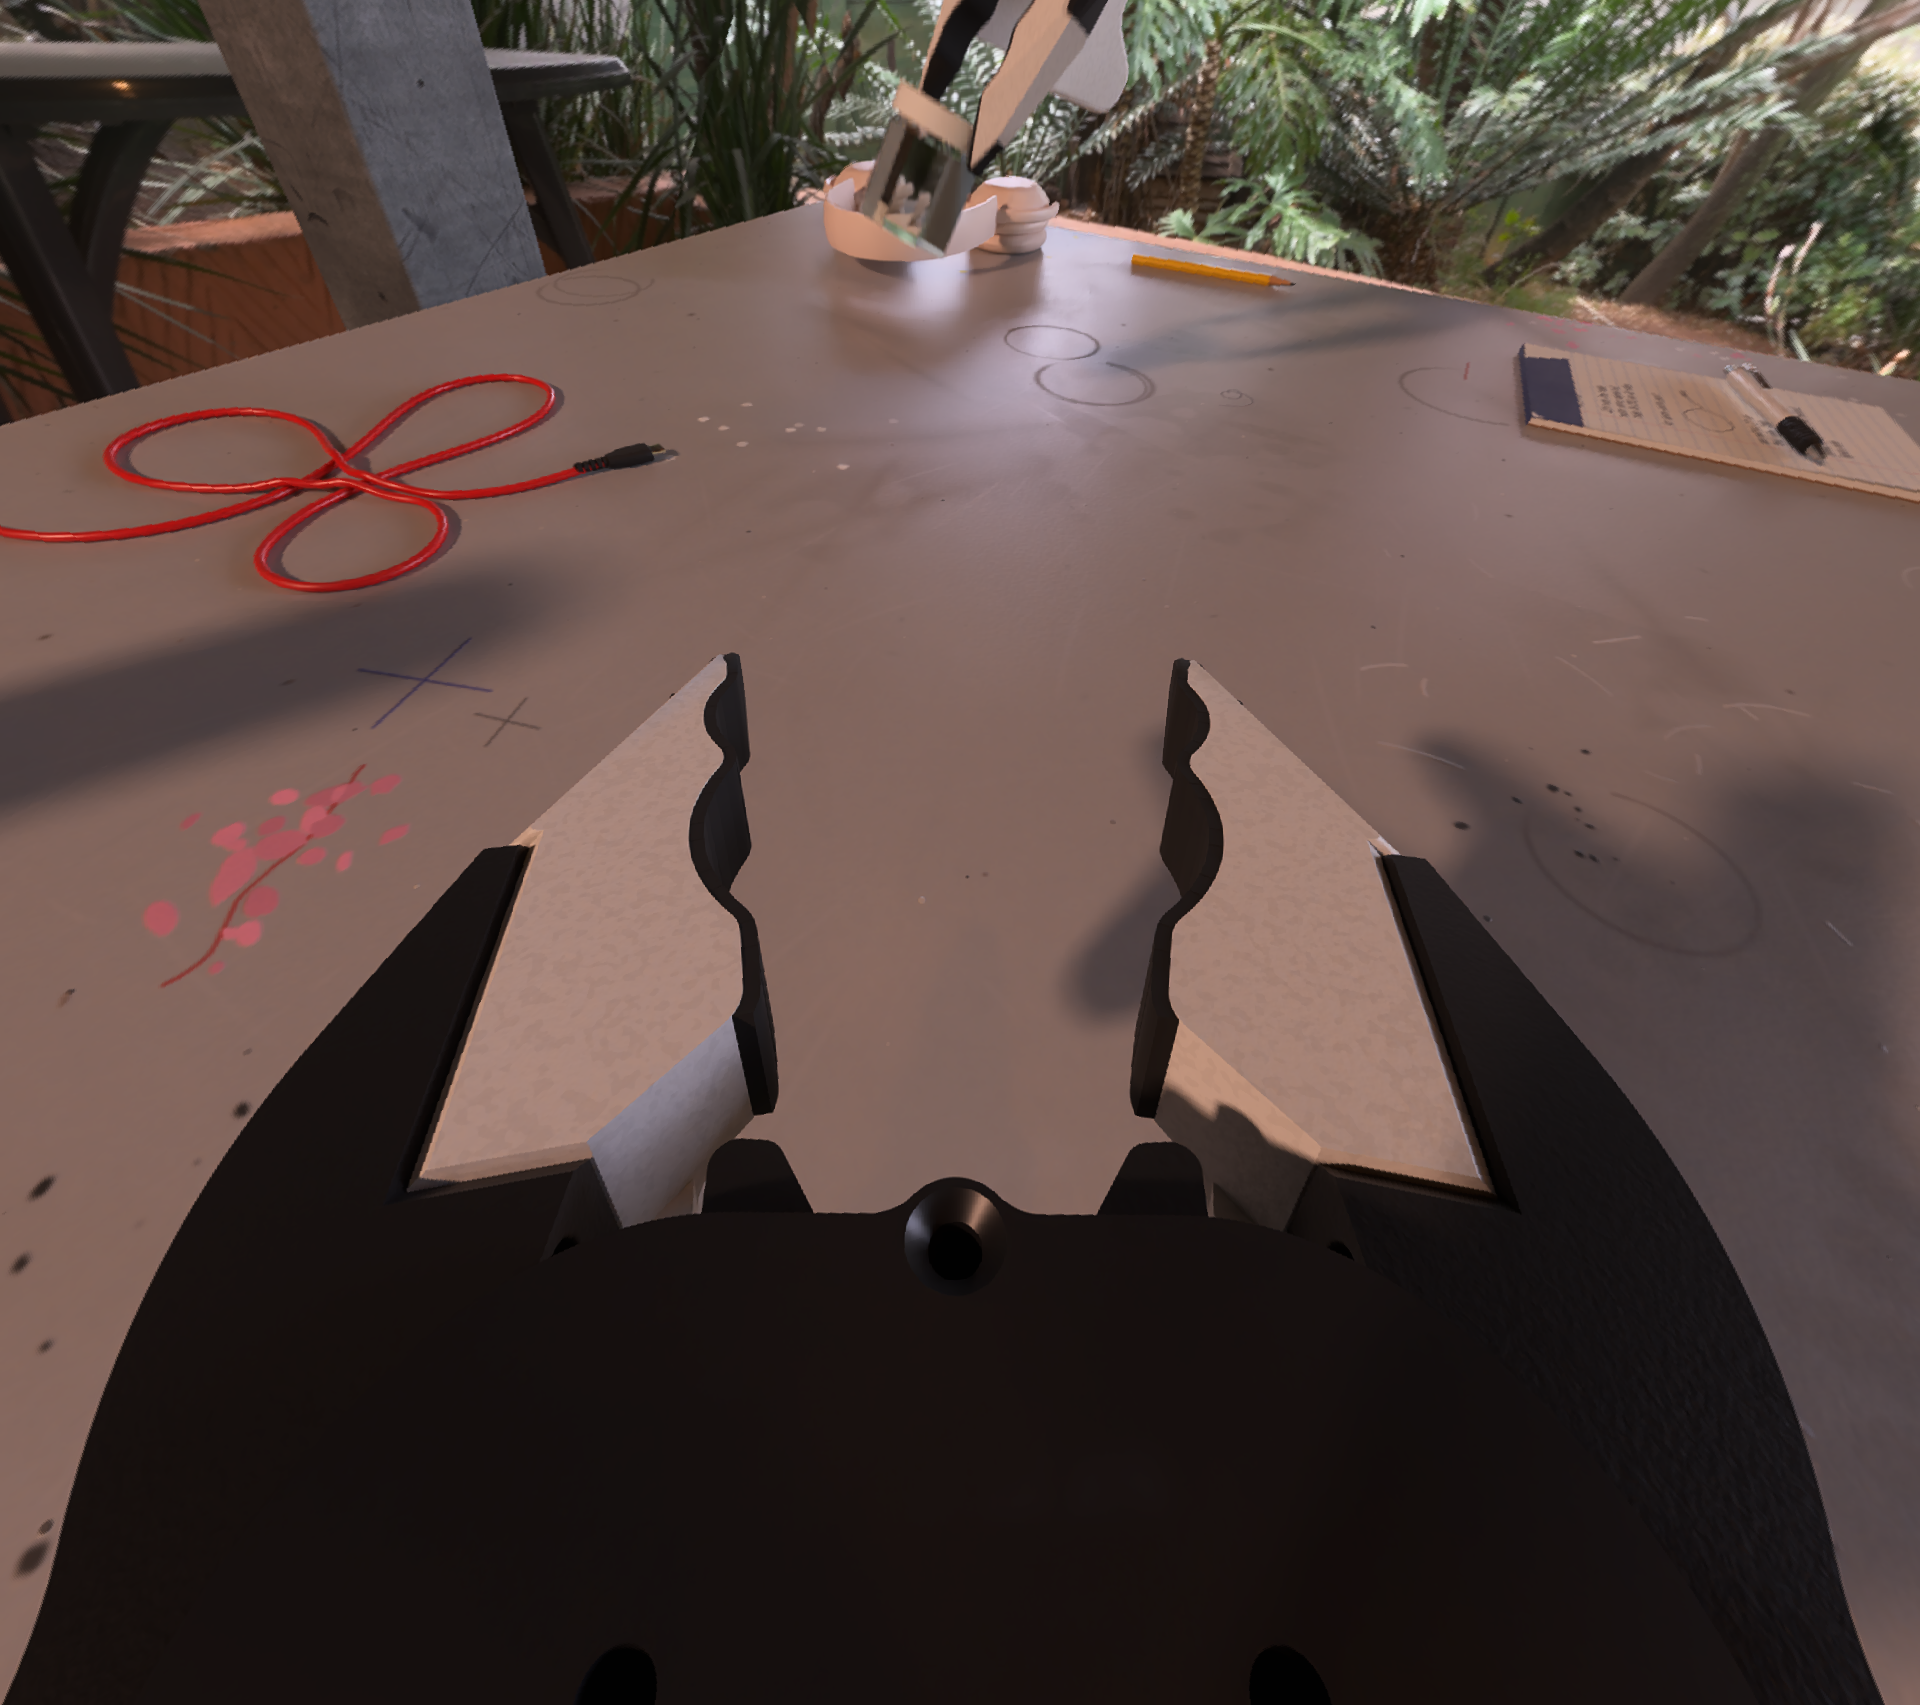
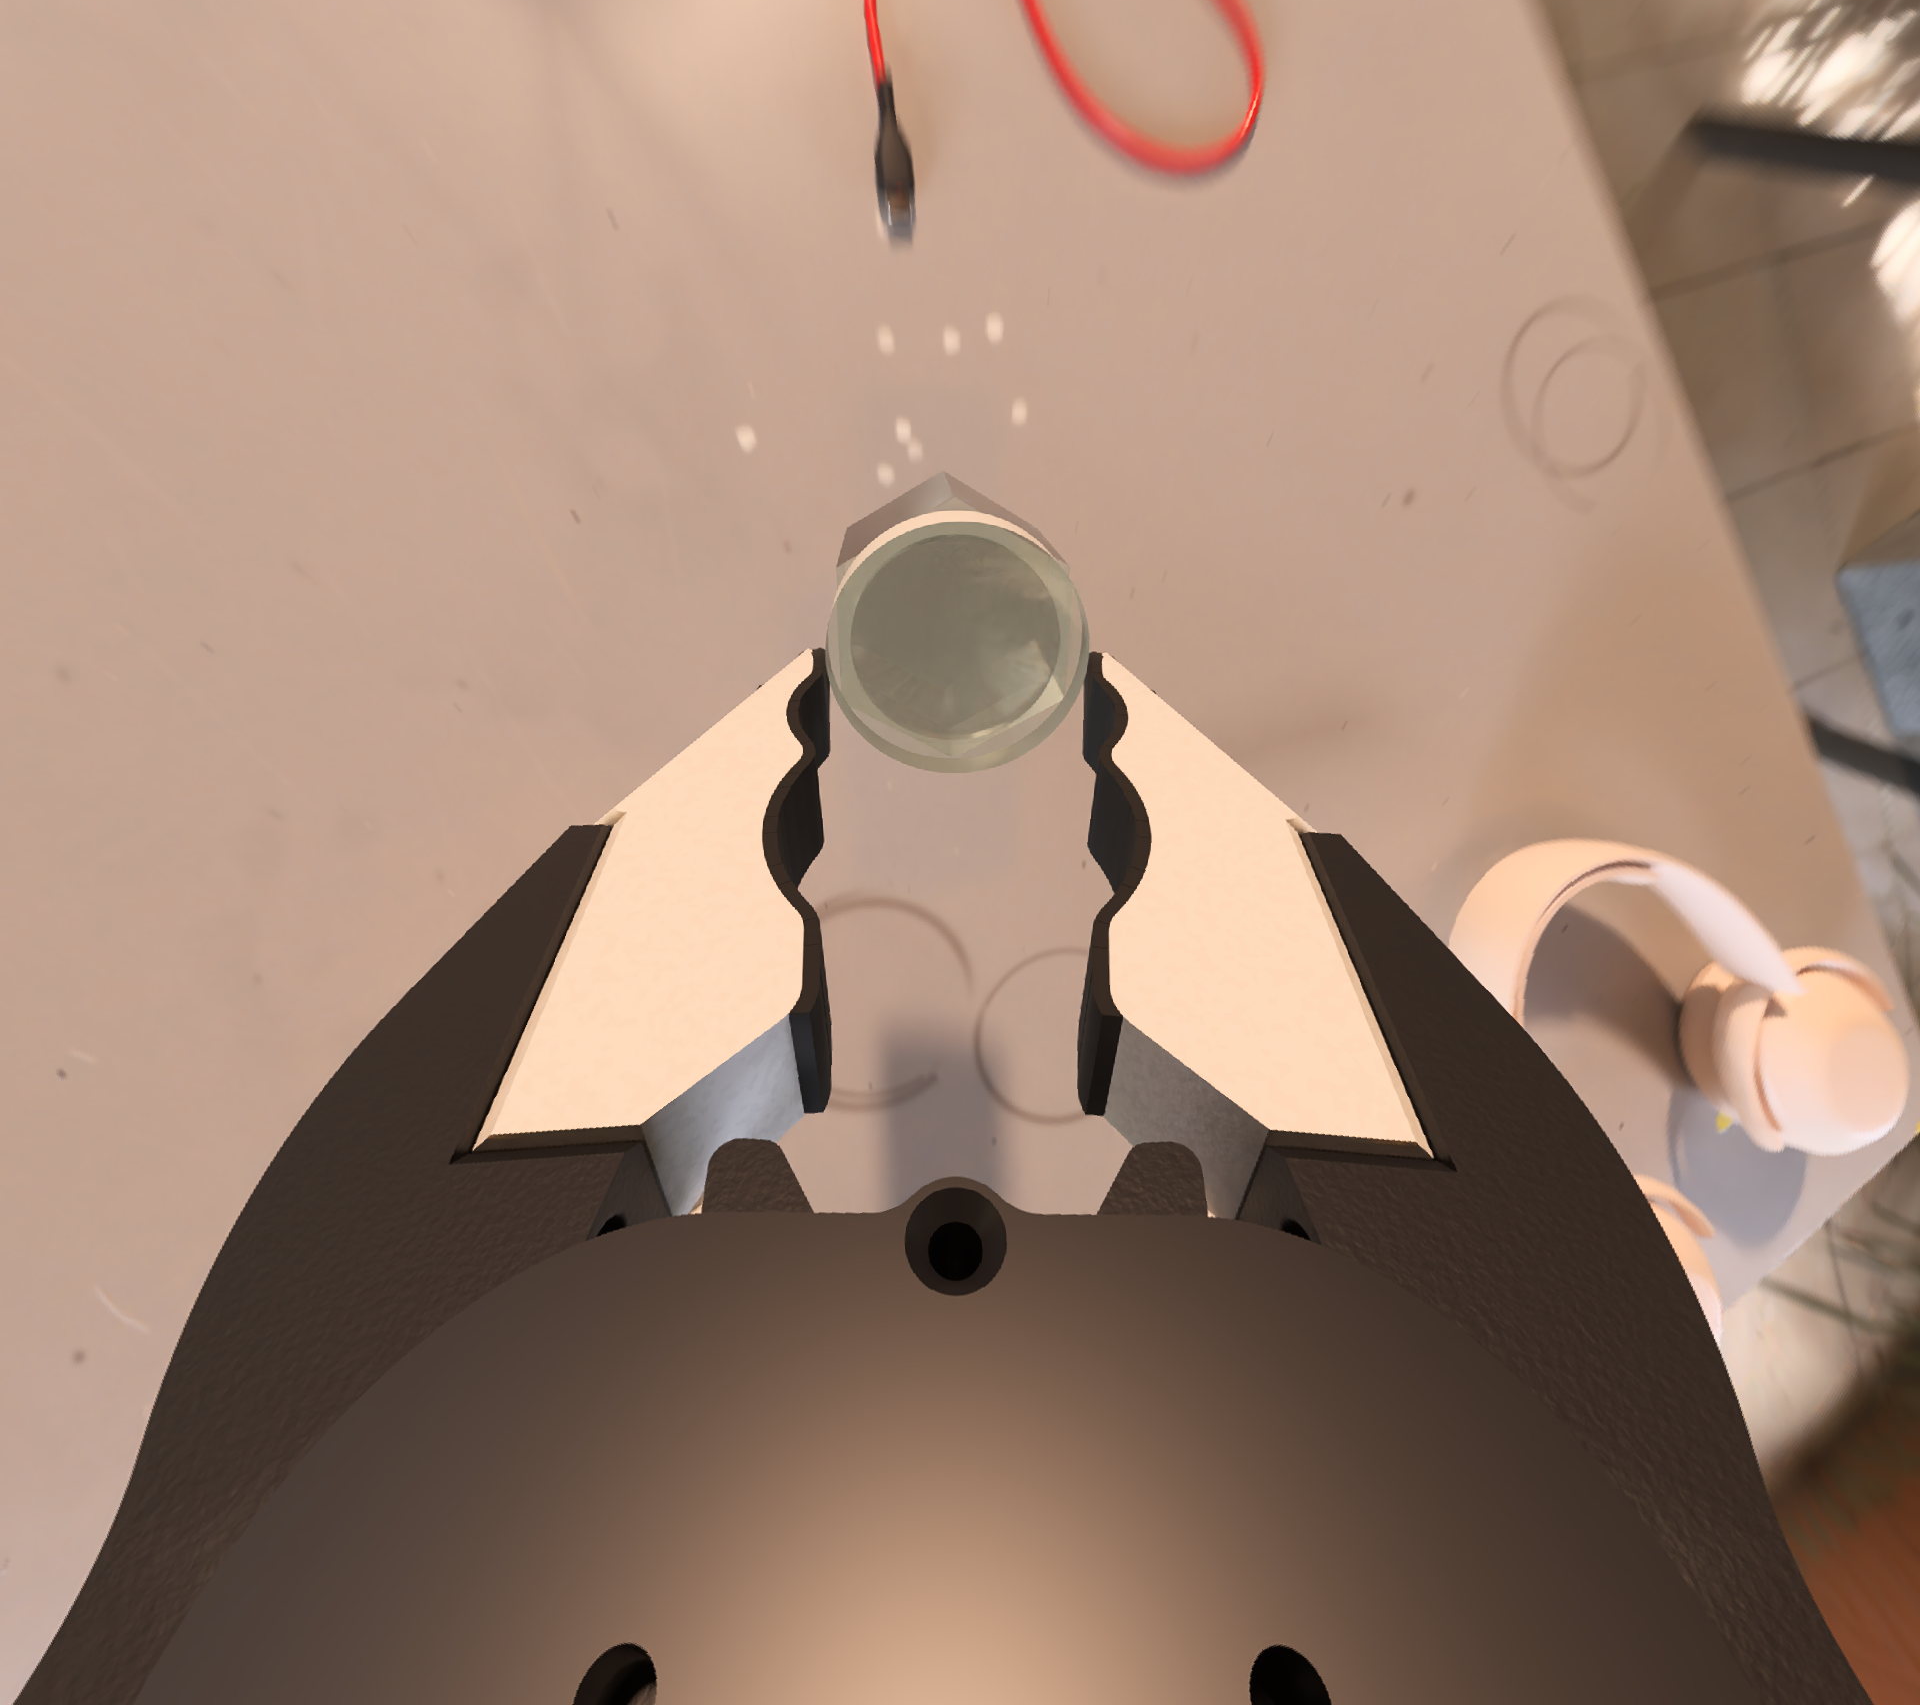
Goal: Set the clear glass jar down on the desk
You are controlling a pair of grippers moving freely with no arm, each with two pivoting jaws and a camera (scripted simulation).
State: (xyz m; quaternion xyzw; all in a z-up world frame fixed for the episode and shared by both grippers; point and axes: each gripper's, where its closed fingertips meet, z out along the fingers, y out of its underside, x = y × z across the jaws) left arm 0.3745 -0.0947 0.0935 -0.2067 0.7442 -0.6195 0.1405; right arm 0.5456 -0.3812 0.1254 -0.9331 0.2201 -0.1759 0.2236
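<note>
Taking the clear glass jar [image 2: 956, 649] as the landmark and reading the scene from left to right: well to the jar's left in the left wrist view, a looped red cable [image 1: 312, 483] is lying on the surface [image 1: 935, 575], its dark plug pointing toward the middle. Nearer the camera than the jar, the left gripper [image 1: 956, 679] is hovering low over bare surface with its fingers [image 1: 613, 917] spread apart and holding nothing; it is well apart from the jar.

The jar itself is sitting between the tips of the right gripper [image 2: 956, 668], whose fingers [image 2: 717, 834] are clenched on the jar's sides just below the rim. In the right wrist view the camera is looking almost straight down into the round mouth, so the jar's long axis is running close to vertical, mouth up, base toward the surface. From the left wrist view the jar [image 1: 914, 206] is appearing in front of white headphones [image 1: 1013, 211], close to the surface; whether its base is touching cannot be told.

To the jar's right, a yellow pencil [image 1: 1210, 271] is lying near it, and farther right a notepad [image 1: 1714, 429] is carrying a pen [image 1: 1771, 414].

The coming move seems to turn on that vertical axis: the right gripper, the only one near, is probably needing a straight descent and then a release.
</note>
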